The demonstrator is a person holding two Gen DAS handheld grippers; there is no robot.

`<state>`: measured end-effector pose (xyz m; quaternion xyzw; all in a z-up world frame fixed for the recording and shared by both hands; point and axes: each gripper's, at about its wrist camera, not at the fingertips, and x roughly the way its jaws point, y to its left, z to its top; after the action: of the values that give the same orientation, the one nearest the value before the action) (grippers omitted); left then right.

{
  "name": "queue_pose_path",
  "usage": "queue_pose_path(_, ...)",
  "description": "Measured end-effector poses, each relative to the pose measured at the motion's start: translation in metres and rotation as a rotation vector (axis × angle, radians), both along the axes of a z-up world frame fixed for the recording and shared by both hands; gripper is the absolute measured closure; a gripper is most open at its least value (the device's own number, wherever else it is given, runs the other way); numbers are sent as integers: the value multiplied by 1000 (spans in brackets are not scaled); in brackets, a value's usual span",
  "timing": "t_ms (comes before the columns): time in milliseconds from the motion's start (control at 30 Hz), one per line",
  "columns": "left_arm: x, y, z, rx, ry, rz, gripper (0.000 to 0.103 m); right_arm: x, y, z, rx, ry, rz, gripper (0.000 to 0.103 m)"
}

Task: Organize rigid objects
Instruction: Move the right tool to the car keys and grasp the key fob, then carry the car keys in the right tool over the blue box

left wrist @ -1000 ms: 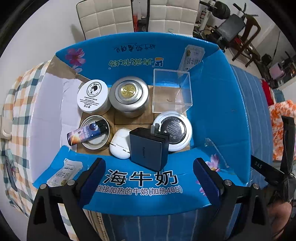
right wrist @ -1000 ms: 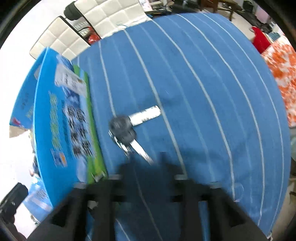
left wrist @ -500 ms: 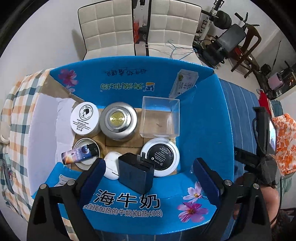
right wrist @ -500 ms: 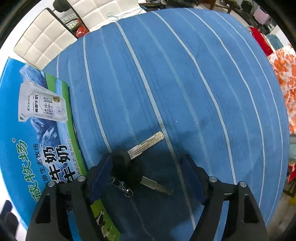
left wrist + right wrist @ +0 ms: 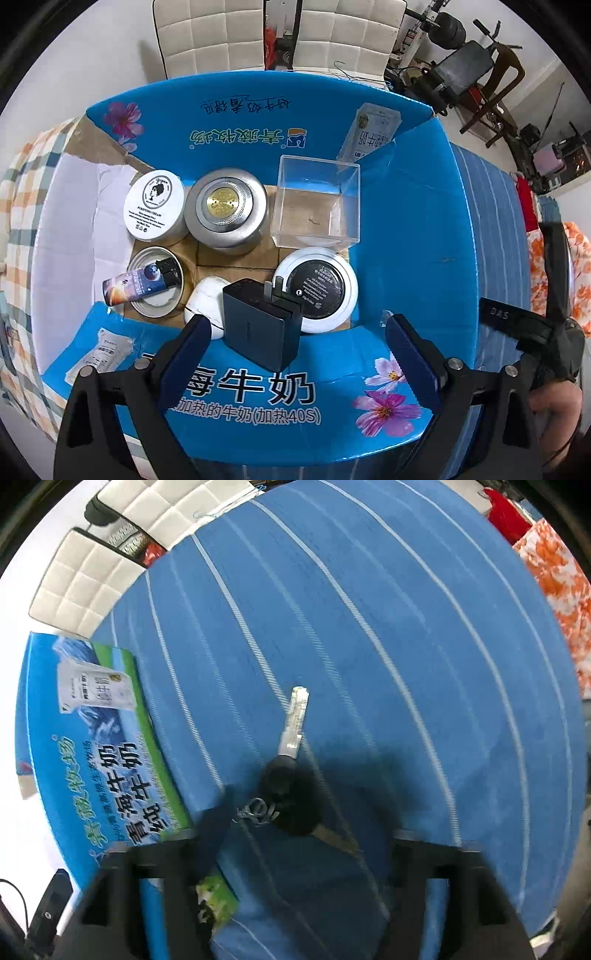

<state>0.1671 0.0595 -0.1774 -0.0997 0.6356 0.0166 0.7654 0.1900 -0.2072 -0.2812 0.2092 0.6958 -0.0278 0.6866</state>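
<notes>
Keys (image 5: 291, 794) on the blue striped cloth (image 5: 406, 646) beside the milk carton box (image 5: 406, 229) are what you have left, your right gripper (image 5: 295, 845) opening empty above them, your left gripper (image 5: 295, 354) spread empty over the charger (image 5: 258, 325) and jars already boxed.

A: The box (image 5: 406, 206) looks like glossy printed cardboard, its raw brown board showing on the floor. The round tin (image 5: 226, 208) is brushed metal.

B: The cube (image 5: 316, 203) is clear smooth plastic, the charger (image 5: 258, 332) matt dark plastic. The cloth (image 5: 369, 627) looks like soft napped fabric; the key blades (image 5: 294, 722) are bare metal.
</notes>
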Motion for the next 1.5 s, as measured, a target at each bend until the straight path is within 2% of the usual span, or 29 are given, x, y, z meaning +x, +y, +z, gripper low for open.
queue_pose_path(67,1,0,1,-9,0,4,6,-1,5,-14,12,33,-10,16)
queue_pose_path(100,1,-1,4,-1,-5,-3,6,0,9,-14,6,10,-5,14)
queue_pose_path(133,2,-3,6,11,-12,-11,6,6,11,-14,-52,12,16,15)
queue_pose_path(167,2,-5,8,22,-18,-21,6,9,19,-14,-123,26,51,27)
queue_pose_path(200,2,-7,9,33,-22,-31,6,12,29,-15,-220,42,94,47)
queue_pose_path(233,2,-8,9,38,-22,-37,6,11,42,-9,-272,3,146,57)
queue_pose_path(267,3,-9,9,43,-22,-43,6,11,50,-7,-292,-6,178,72)
queue_pose_path(300,2,-10,10,49,-22,-47,6,10,55,-6,-315,-8,199,72)
queue_pose_path(367,0,-12,10,56,-24,-52,6,3,51,-3,-300,-21,169,73)
queue_pose_path(467,-4,-14,10,61,-22,-59,6,-22,22,10,-350,-75,140,73)
queue_pose_path(600,-14,-12,11,80,-25,-73,6,-46,13,42,-347,-149,141,73)
queue_pose_path(700,-21,-7,13,73,-21,-70,6,-55,28,69,-341,-221,152,73)
queue_pose_path(767,-24,-5,17,69,-23,-65,6,-75,29,92,-323,-270,156,73)
queue_pose_path(933,-33,10,45,51,-68,-46,6,-82,41,159,-243,-391,173,73)
queue_pose_path(1100,-43,36,87,29,-140,0,6,-83,90,214,-140,-490,249,73)
queue_pose_path(1200,-46,52,108,7,-170,28,6,-83,119,221,-65,-503,287,73)
queue_pose_path(1300,-49,62,121,27,-202,43,6,-78,146,214,-17,-491,325,73)
queue_pose_path(1400,-50,70,123,54,-215,56,6,-69,167,192,-10,-453,355,73)
queue_pose_path(1500,-50,74,110,82,-200,59,6,-59,182,150,-50,-392,386,73)
